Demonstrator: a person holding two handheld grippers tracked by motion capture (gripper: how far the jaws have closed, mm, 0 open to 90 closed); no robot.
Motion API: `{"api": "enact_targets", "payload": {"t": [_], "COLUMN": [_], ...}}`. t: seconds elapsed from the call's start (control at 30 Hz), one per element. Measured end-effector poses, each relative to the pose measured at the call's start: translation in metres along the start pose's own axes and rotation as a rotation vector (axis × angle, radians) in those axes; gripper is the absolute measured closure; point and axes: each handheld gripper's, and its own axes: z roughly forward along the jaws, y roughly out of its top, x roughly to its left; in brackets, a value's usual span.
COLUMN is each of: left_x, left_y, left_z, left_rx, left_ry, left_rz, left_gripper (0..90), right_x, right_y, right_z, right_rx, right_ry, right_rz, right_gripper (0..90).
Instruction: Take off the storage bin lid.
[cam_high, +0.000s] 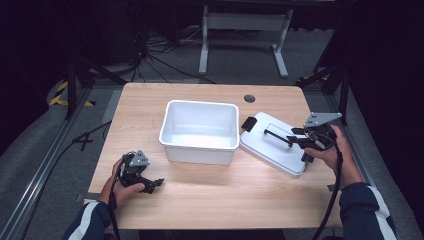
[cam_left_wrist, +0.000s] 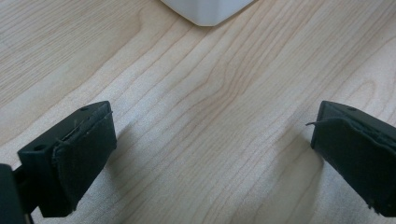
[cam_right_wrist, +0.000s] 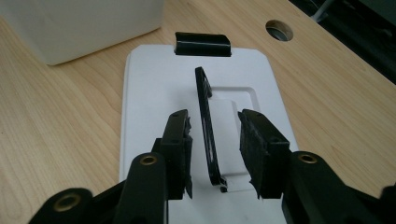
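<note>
Black against the white lid (cam_right_wrist: 154, 93), the raised handle (cam_right_wrist: 205, 116) stood centre frame between my right gripper's (cam_right_wrist: 214, 140) part-open jaws, so I judged squaring up before closing wisest, left gripper (cam_left_wrist: 210, 154) wide and empty.

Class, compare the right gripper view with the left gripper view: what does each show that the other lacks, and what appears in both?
Right gripper view alone: the white lid, its raised black handle standing between the open right gripper, the lid's black clip, and a table hole. Left gripper view alone: the left gripper, wide open over bare wood. Both: the wooden table and part of the white bin.
</note>
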Motion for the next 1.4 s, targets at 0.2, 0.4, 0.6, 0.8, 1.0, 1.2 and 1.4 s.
{"api": "enact_targets", "payload": {"t": [0.2,0.4,0.6,0.8,1.0,1.2,1.4], "left_x": [0.0,0.0,0.0,0.0,0.0,0.0,0.0], "left_y": [0.0,0.0,0.0,0.0,0.0,0.0,0.0], "left_z": [0.0,0.0,0.0,0.0,0.0,0.0,0.0], "left_rx": [-0.003,-0.002,-0.003,-0.006,-0.006,-0.006,-0.001], "left_ry": [-0.001,0.0,0.0,-0.002,-0.002,-0.001,-0.001], "left_rz": [0.0,0.0,-0.003,-0.002,-0.003,-0.003,-0.002], "left_gripper": [0.5,0.5,0.5,0.5,0.5,0.5,0.5], "right_x": [0.005,0.013,0.021,0.03,0.038,0.044,0.05], "right_y": [-0.003,-0.012,-0.026,-0.041,-0.053,-0.067,-0.081], "right_z": [-0.01,-0.021,-0.027,-0.034,-0.039,-0.039,-0.038], "right_rx": [0.002,-0.023,-0.02,-0.016,-0.022,-0.021,-0.012], "right_ry": [-0.005,0.006,-0.003,-0.001,-0.01,-0.029,-0.034], "right_rz": [0.003,0.011,0.017,0.028,0.039,0.053,0.072], "right_gripper": [60.7,58.8,57.4,52.9,47.8,38.1,32.0]}}
